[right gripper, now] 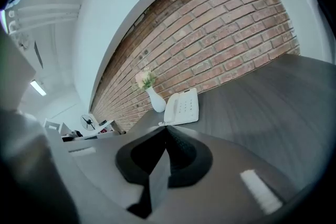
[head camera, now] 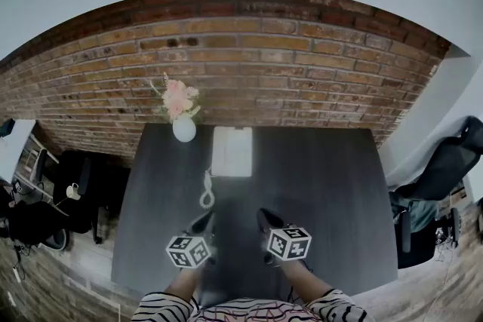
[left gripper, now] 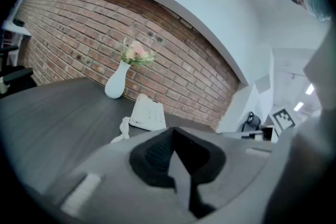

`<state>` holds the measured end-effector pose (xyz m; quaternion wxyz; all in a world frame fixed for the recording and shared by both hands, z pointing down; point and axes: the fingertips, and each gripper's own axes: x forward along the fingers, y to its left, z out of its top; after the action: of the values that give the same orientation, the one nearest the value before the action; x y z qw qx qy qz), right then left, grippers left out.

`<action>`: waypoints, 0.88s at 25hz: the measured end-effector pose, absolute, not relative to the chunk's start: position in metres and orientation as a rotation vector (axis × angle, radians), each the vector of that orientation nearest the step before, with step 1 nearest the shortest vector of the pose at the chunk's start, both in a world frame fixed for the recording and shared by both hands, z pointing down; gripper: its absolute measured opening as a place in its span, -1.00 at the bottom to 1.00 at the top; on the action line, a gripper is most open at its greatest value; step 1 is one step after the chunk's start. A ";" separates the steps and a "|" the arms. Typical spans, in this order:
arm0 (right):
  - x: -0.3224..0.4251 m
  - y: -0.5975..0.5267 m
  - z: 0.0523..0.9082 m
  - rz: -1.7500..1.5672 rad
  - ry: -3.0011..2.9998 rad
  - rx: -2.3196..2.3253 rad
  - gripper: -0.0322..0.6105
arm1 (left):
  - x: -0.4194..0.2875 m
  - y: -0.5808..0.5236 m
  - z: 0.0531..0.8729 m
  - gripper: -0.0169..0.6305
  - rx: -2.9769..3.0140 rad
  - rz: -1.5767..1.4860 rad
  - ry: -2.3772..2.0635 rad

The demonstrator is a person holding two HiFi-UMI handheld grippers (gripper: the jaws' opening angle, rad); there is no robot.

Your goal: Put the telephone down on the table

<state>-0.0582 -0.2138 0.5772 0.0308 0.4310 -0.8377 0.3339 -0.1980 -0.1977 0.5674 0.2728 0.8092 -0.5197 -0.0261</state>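
Head view footage showed the telephone [head camera: 232, 151] set flat on the dark table [head camera: 332, 192], at its far edge close to the brick wall [head camera: 264, 56]. A white vase [head camera: 184, 129] of pink flowers [head camera: 179, 98] was seen just beside it on the left. The coiled cord [head camera: 207, 192] was seen lying on the tabletop, running from the telephone's near left corner toward the person. Both tools were held over the near part of the table, well apart from the telephone. In the left gripper view, the jaws of the left gripper [head camera: 204, 221] were seen pressed together with nothing between them, and the telephone and vase were visible ahead. In the right gripper view, the jaws of the right gripper [head camera: 265, 217] were likewise seen closed and empty. Striped sleeves [head camera: 162, 308] were visible at the bottom edge.
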 end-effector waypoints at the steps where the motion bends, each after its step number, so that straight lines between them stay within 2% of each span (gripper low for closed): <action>1: -0.055 -0.205 0.576 1.027 -2.588 1.314 -0.90 | -0.195 -0.189 0.565 -0.94 2.179 -0.070 -1.415; 22: 0.031 -0.068 0.556 0.998 -2.675 1.143 -0.90 | -0.127 -0.032 0.532 -0.94 2.134 -0.144 -1.627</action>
<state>0.0313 -0.0683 0.5563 0.0330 0.3713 -0.8694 0.3243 -0.1265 -0.0320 0.5318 0.2250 0.7737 -0.5899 -0.0523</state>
